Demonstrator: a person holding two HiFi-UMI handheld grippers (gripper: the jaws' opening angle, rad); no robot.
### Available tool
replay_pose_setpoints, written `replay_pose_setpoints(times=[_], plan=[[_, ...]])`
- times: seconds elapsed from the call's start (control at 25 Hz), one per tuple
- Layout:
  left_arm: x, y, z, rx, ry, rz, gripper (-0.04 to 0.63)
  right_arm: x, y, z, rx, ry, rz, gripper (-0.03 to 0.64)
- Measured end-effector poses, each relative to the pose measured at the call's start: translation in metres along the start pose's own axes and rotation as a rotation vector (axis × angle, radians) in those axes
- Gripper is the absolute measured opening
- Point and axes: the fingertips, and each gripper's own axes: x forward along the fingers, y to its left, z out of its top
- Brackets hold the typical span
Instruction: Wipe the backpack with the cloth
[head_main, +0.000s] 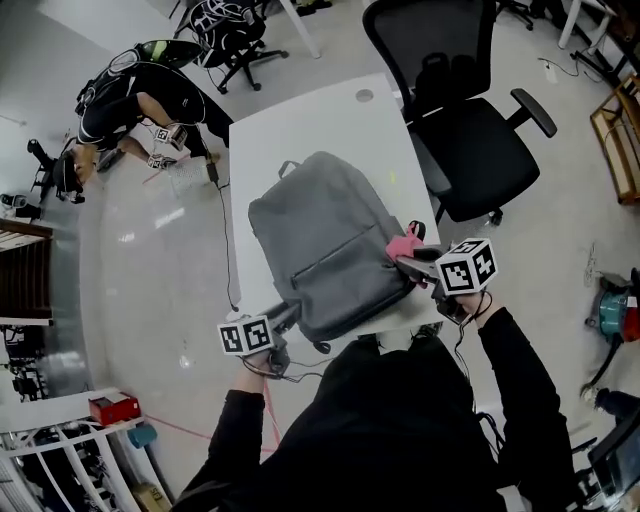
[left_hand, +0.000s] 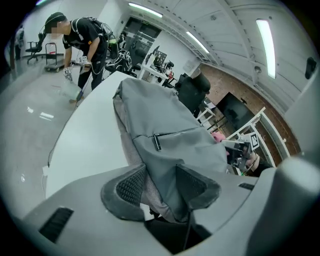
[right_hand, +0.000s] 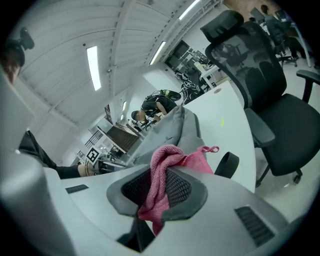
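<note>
Nearest, the right claw (right_hand: 158, 184) is pinching the pink cloth (right_hand: 167, 159) at the backpack's (head_main: 325, 240) right edge on the bench (head_main: 300, 120). The left claw (left_hand: 160, 184) is clamping its near corner; holding that firm should be steadying flat wipes.

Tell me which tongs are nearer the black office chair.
Right. The right tongs, clamping the pink cloth, sit at the backpack's edge facing the chair; the left tongs hold its opposite bottom corner, farther away.

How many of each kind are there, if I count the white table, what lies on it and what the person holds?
backpack: 1
cloth: 1
grippers: 2, the left gripper and the right gripper
table: 1
total: 5
</note>
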Motion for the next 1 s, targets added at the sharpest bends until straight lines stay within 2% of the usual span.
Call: replay_pose_setpoints(times=[0.16,0.28,0.44,0.6,0.76,0.84,1.0], plan=[[-0.01,0.039,0.023,0.01,-0.028,0.038,0.173,0.016,0.04,-0.037,0.01,0.006,0.017,0.069],[-0.018,0.065,0.047,-0.003,-0.075,0.058,0.158,0.035,0.078,-0.066,0.019,0.043,0.06,0.069],[-0.025,0.092,0.089,0.027,-0.154,0.116,0.155,0.065,0.125,-0.093,-0.025,0.098,0.131,0.069],[-0.039,0.105,0.125,0.11,-0.272,0.256,0.156,0.089,0.151,-0.104,-0.106,0.141,0.198,0.069],[-0.053,0.082,0.123,0.214,-0.34,0.334,0.156,0.09,0.147,-0.105,-0.207,0.177,0.223,0.069],[-0.057,0.058,0.11,0.23,-0.351,0.298,0.156,0.087,0.136,-0.104,-0.276,0.211,0.229,0.069],[-0.049,-0.008,0.072,0.265,-0.312,0.135,0.156,0.07,0.087,-0.077,-0.341,0.255,0.181,0.069]])
